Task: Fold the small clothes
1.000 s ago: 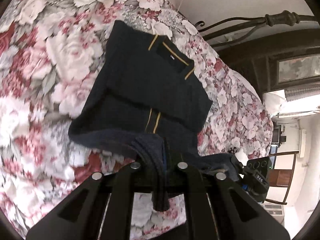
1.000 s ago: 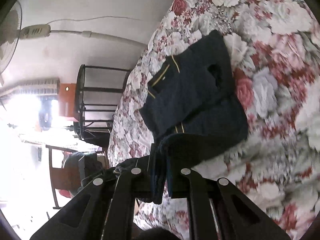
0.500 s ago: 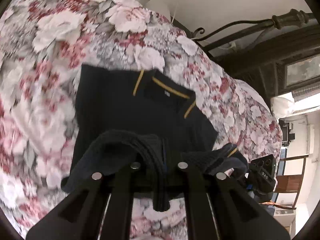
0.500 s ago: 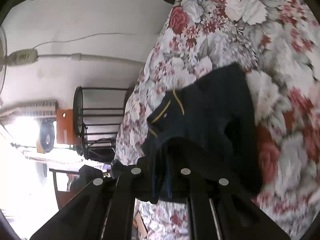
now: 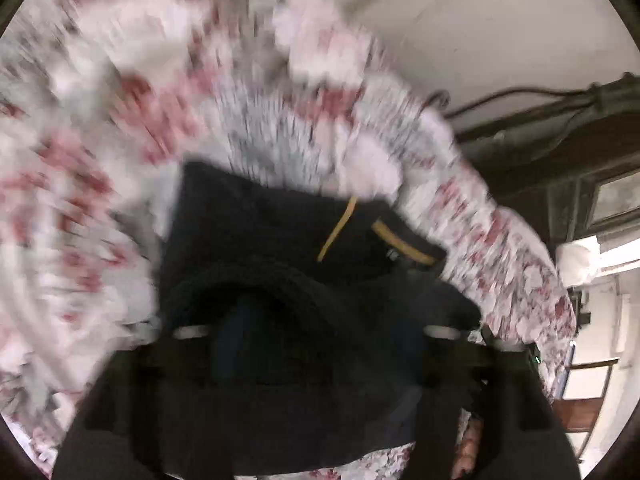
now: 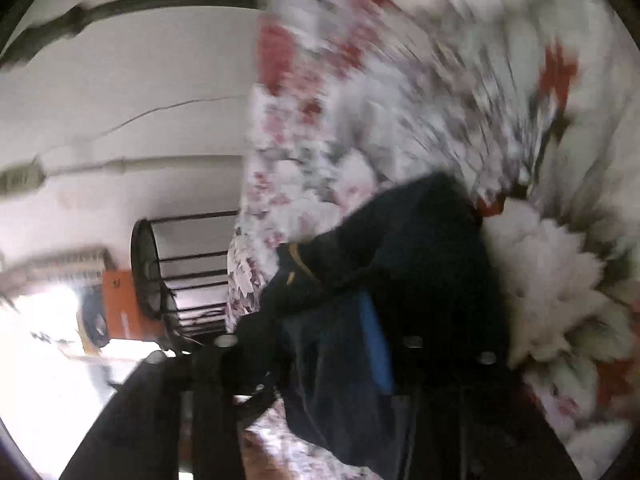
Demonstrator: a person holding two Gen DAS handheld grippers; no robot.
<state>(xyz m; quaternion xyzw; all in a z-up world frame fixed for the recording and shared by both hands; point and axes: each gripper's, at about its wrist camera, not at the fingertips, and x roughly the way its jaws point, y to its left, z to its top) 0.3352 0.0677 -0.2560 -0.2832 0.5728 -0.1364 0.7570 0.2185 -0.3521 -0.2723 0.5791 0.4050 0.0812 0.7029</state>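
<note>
A small dark navy shirt with yellow collar stripes lies on a floral bedspread. Its lower hem is lifted and carried over the body toward the collar. My left gripper is shut on one hem corner; dark cloth covers its fingers. My right gripper is shut on the other hem corner of the shirt, with a blue pad showing beside the cloth. Both views are blurred by motion.
The floral bedspread fills most of both views. A dark metal bed frame runs along the far edge. A round black wire rack and an orange box stand beyond the bed's side. A white wall lies behind.
Both grippers have carried the hem forward over the shirt toward the collar. The shirt's lower half now lies doubled over its upper half, and the views are much closer to the cloth.
</note>
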